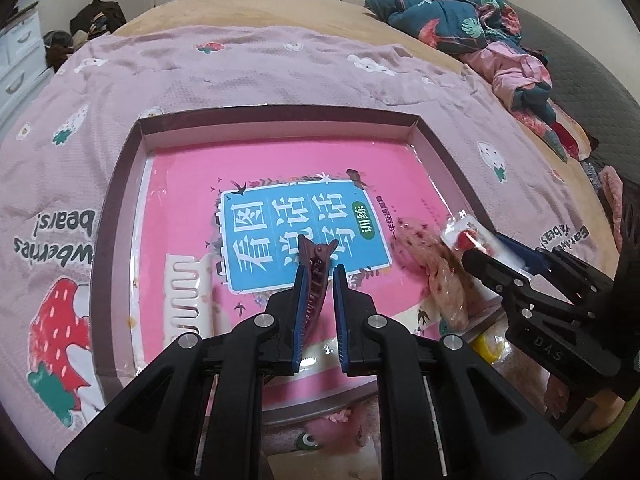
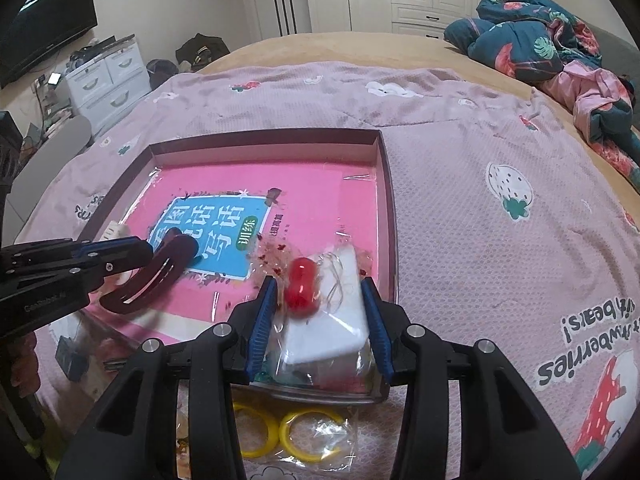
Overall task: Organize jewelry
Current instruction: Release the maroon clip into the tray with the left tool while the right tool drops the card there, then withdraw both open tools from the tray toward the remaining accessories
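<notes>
A shallow brown box (image 1: 120,184) with a pink book cover (image 1: 280,168) as its floor lies on the bed. My left gripper (image 1: 318,280) is shut on a dark red hair clip (image 1: 316,276), held above the box; the clip also shows in the right wrist view (image 2: 160,276). My right gripper (image 2: 320,308) is shut on a clear packet with a white card and red beads (image 2: 324,300), over the box's near right corner. It shows at the right in the left wrist view (image 1: 476,240). A white comb (image 1: 188,292) and a pink spotted scrunchie (image 1: 436,268) lie in the box.
Yellow rings in a clear bag (image 2: 304,432) lie on the lilac strawberry blanket (image 2: 500,240) in front of the box. Bundled bedding (image 2: 540,48) sits at the far right. White drawers (image 2: 108,80) and a TV (image 2: 44,28) stand to the left.
</notes>
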A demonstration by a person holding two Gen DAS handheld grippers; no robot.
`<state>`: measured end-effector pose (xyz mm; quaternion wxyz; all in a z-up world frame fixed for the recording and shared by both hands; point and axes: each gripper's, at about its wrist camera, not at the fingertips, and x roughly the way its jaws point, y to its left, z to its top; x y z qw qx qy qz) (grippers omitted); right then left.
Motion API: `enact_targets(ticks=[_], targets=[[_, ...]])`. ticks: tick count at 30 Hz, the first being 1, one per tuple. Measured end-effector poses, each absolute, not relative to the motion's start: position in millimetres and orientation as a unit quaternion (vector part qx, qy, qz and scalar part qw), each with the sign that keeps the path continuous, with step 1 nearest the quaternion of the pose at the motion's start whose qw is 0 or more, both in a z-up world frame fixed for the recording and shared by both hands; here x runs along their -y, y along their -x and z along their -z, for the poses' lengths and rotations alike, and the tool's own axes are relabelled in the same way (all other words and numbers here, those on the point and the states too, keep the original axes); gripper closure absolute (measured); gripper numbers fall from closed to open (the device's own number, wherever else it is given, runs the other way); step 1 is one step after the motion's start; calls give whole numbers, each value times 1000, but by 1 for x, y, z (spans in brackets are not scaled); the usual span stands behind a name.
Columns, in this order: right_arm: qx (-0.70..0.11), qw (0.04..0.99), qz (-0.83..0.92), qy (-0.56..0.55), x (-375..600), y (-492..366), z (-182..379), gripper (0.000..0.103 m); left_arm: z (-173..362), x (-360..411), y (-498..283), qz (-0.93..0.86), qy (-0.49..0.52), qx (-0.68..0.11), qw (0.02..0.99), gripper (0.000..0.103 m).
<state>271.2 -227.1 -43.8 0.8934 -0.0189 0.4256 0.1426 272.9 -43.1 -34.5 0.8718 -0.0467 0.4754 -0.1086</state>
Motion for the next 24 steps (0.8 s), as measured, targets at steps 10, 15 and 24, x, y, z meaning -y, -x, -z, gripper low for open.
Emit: enact_targets(ticks=[10,15,24], targets=[[-414,900,-136,8,238,-255,33,47,28,39,-261,110,58,-470,874,86],[-407,904,-132,7,244,-244,26,41,19,35,-252,108,64,-461,878,77],[-394,910,-133,6,245,-225,12,29,5,19,-230,90,75,-449,886,57]])
